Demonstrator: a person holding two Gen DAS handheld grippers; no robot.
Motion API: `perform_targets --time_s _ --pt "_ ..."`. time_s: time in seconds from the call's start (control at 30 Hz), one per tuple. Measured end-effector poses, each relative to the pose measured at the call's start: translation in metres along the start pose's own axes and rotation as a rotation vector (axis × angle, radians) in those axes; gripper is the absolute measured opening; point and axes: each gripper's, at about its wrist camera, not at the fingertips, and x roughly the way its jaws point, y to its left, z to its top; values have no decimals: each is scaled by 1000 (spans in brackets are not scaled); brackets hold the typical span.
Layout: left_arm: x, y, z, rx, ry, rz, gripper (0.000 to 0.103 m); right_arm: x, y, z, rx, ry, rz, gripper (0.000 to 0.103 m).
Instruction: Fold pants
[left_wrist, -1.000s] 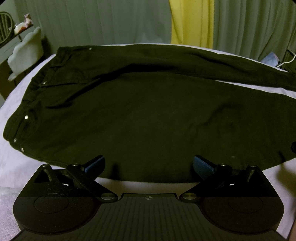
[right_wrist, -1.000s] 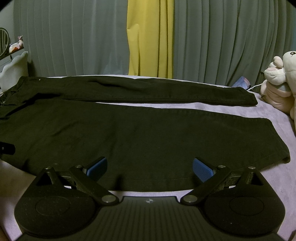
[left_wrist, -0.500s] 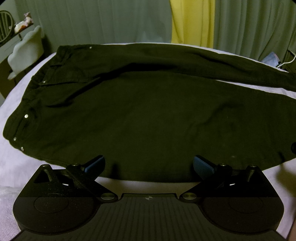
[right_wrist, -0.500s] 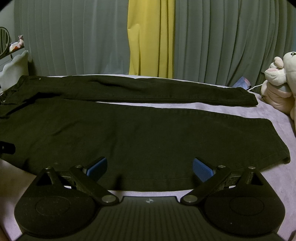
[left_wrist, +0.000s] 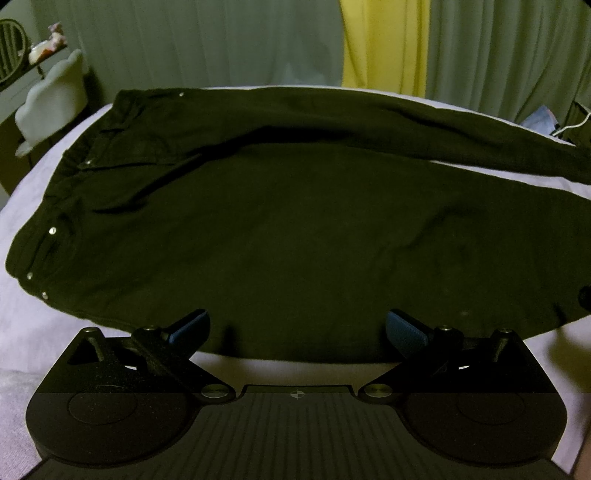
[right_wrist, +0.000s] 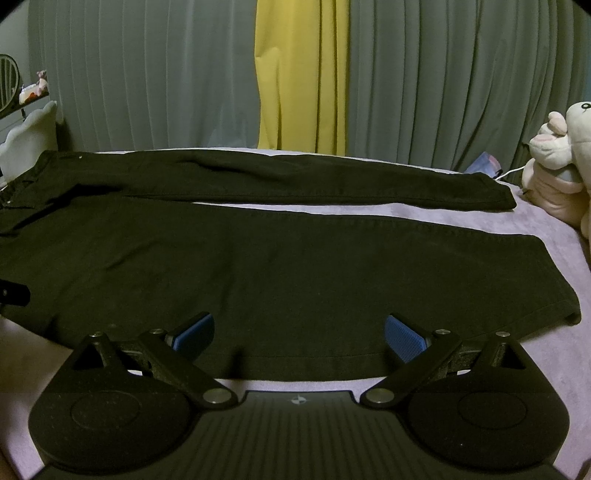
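Far left edge: a pale scalloped cushion (left_wrist: 51, 99) is standing beside the bed, with a shelf of small figures (left_wrist: 44, 44) above it, too blurred to identify.
Waistband: the dark, nearly black denim pants (left_wrist: 295, 229) are lying flat on the lilac bed cover (left_wrist: 33, 184), waist at the left; silver rivets (left_wrist: 52, 230) are catching light, while pockets and seams are sinking into shadow.
Left hand-held gripper (left_wrist: 297, 328): it is hovering at the near hem edge of the pants, blue-padded fingers (left_wrist: 190, 325) spread wide and gripping nothing; whether the pads are touching cloth is unclear.
Middle: in the right wrist view the two legs (right_wrist: 295, 266) are running rightward, lying apart with a strip of the cover showing between them.
Right hand-held gripper (right_wrist: 299, 332): it is sitting over the near leg's lower edge, fingers (right_wrist: 404, 338) wide apart and empty.
Background: grey pleated curtains (right_wrist: 443, 81) are hanging around a yellow panel (right_wrist: 301, 74).
Right edge: a pale pink plush toy (right_wrist: 554, 166) is being cut off by the frame, and a white cable (right_wrist: 511, 171) is trailing behind the far leg's cuff.
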Motion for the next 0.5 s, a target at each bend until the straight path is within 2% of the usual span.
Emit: perform_targets --time_s 0.5 --pt "-4 -5 0 19 6 8 103 10 -8 3 40 38 37 99"
